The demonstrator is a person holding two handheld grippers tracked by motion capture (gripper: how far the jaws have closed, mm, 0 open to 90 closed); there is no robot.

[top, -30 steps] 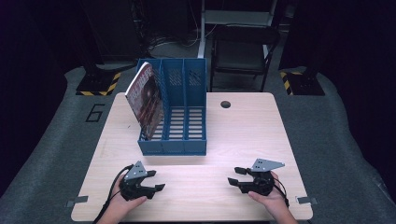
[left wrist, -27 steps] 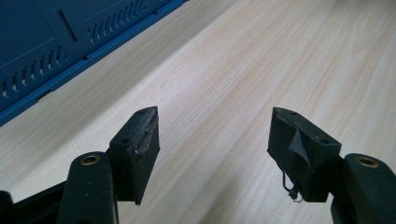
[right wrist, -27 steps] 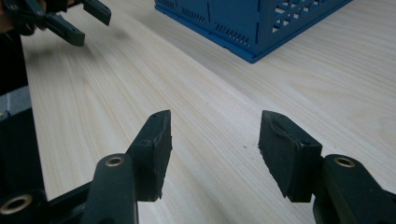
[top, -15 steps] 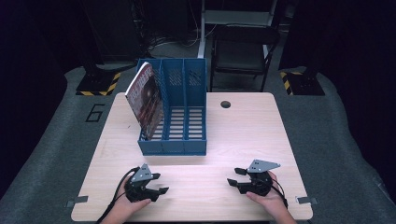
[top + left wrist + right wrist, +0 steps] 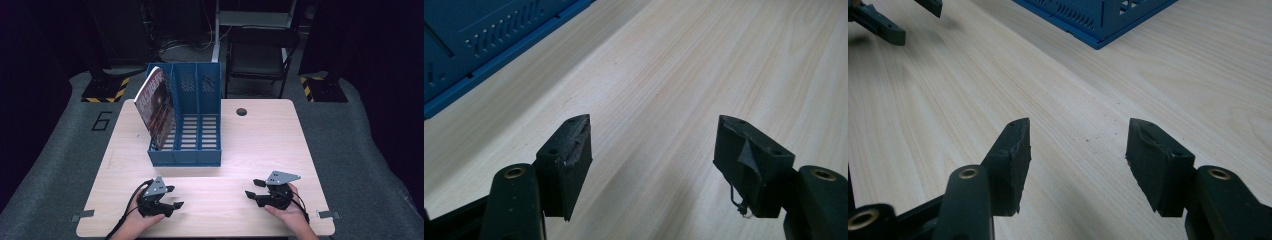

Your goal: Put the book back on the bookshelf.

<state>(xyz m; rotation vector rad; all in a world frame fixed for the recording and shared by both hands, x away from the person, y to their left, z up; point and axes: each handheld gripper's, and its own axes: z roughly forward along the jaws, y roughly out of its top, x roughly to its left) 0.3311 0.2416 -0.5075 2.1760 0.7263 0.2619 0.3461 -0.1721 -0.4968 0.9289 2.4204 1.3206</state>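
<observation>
Both my claws, left claw [image 5: 172, 197] and right claw [image 5: 252, 188], spread apart, empty, resting on pale wooden tabletop [image 5: 260, 145]; thin red-covered magazine [image 5: 156, 107] at 11 o'clock, leaning in blue plastic file rack [image 5: 200, 117]; light, floppy, glossy, so I'd pinch its top edge

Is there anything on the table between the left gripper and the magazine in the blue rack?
Only the blue rack's low front wall. The table between the left gripper and the magazine is bare.
</observation>
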